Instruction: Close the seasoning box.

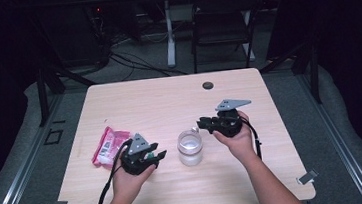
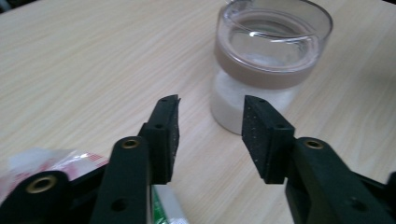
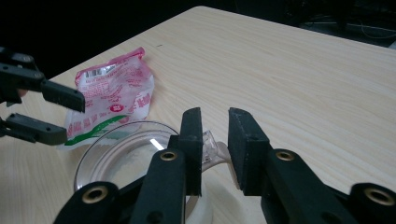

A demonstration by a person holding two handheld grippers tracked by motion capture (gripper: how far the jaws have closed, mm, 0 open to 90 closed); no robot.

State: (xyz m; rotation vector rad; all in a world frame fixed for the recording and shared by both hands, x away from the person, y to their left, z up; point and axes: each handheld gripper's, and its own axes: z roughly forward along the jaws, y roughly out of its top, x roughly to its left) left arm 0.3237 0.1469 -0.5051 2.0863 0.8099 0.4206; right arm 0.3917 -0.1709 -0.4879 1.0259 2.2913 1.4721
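A clear glass jar with white powder inside stands at the middle of the wooden table. Left of it lies a pink snack packet. My left gripper is beside the packet and points at the jar; its jaws stand open with nothing between them, and the jar is a little beyond them. My right gripper hovers at the jar's right rim. Its jaws are slightly apart, with a clear tab of the jar's lid in the gap, untouched by the pads. The packet and the left gripper appear beyond.
A small black round cap sits near the table's far edge. A black folding chair and cables are on the floor behind the table. The packet's corner lies under my left jaws.
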